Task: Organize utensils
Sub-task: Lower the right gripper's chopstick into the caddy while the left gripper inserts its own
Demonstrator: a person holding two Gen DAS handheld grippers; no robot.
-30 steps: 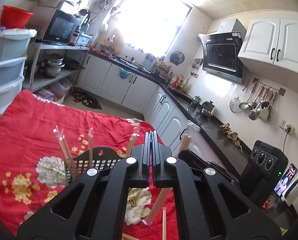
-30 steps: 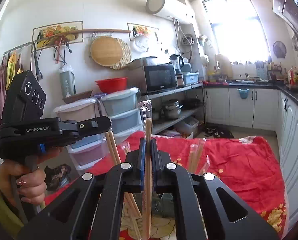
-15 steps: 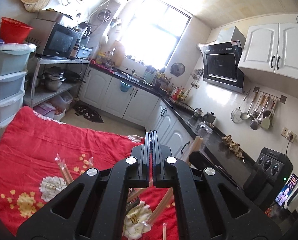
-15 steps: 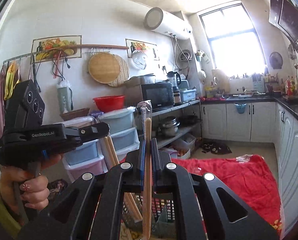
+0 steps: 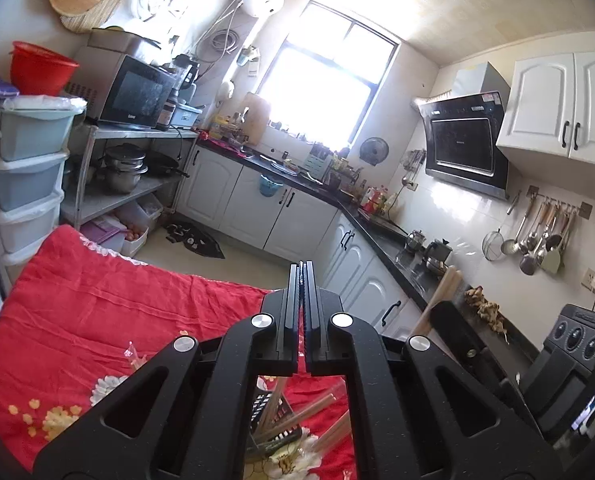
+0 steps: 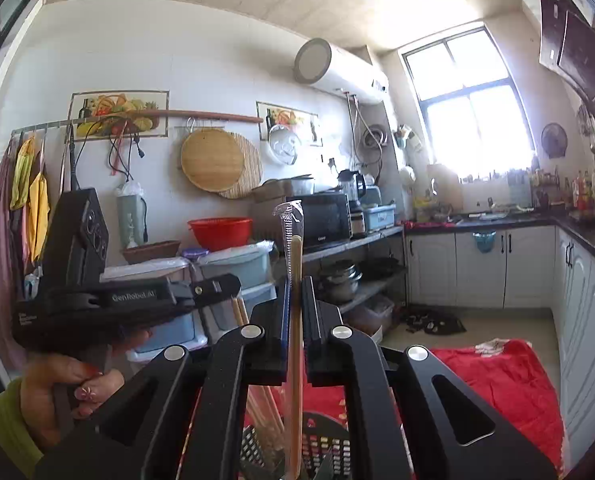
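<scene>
Low in the right wrist frame, the basket [image 6: 325, 446] sits below the right gripper [image 6: 295, 292] (left gripper [image 5: 302, 280] clenched empty), which clamps an upright wrapped chopstick [image 6: 295, 264].

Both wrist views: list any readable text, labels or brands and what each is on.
"GenRobot.AI": on the side of the left gripper, seen in the right wrist view.
Small print on that device's rear end: too blurred to read.
Brand on the microwave, on the front below the door: too small to read.
Logo on the range hood: too small to read.
Lit phone screen at the lower right: unreadable.
</scene>
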